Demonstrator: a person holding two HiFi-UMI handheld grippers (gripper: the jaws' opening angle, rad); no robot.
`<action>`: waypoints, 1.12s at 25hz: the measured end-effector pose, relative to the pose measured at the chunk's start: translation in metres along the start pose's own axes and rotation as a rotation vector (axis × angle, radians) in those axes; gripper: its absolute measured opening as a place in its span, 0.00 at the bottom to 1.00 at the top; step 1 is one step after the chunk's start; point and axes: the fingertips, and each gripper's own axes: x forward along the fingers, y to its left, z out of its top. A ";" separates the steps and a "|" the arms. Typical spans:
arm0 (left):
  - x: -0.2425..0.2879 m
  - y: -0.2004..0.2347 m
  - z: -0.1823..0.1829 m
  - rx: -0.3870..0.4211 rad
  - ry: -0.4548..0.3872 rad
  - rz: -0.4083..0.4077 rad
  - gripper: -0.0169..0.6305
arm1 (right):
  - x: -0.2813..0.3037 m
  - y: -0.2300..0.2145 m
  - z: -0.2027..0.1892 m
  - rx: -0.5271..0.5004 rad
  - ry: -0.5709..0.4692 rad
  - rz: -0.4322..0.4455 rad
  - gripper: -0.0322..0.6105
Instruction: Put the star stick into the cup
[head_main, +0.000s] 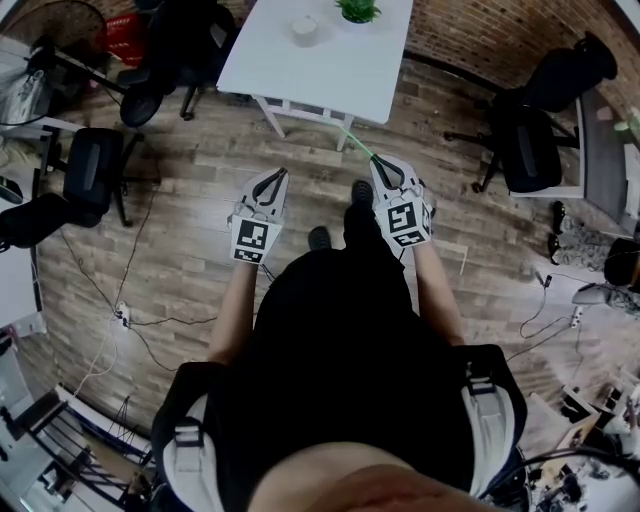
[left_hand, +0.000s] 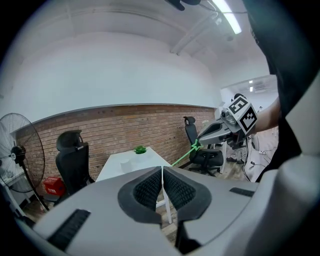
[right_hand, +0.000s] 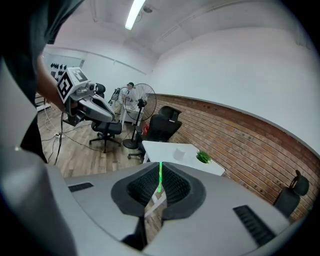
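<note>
The green star stick (head_main: 357, 143) is thin and juts forward from my right gripper (head_main: 379, 162), which is shut on it. In the right gripper view the stick (right_hand: 160, 176) stands pinched between the dark pads. From the left gripper view its star end (left_hand: 196, 146) sits at the right gripper's (left_hand: 202, 142) tips. The white cup (head_main: 305, 30) stands on the white table (head_main: 340, 70) ahead, well beyond the stick's tip; it also shows small in the right gripper view (right_hand: 179, 154). My left gripper (head_main: 275, 174) is shut and holds nothing, level with the right one, its pads (left_hand: 150, 187) touching.
A small green potted plant (head_main: 358, 10) stands on the table beside the cup. Black office chairs (head_main: 95, 170) (head_main: 530, 120) flank the table on the wooden floor. Cables (head_main: 130, 320) run over the floor at left. A standing fan (right_hand: 140, 107) and a brick wall (left_hand: 115, 125) are behind.
</note>
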 end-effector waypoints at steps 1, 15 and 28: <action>0.001 0.000 0.000 -0.002 0.003 0.000 0.07 | 0.002 -0.002 0.000 -0.003 -0.002 0.003 0.07; 0.028 0.013 0.008 -0.015 0.027 0.037 0.07 | 0.028 -0.036 0.003 -0.021 -0.010 0.041 0.07; 0.075 0.019 0.031 -0.012 0.046 0.069 0.07 | 0.056 -0.087 0.003 -0.023 -0.053 0.078 0.07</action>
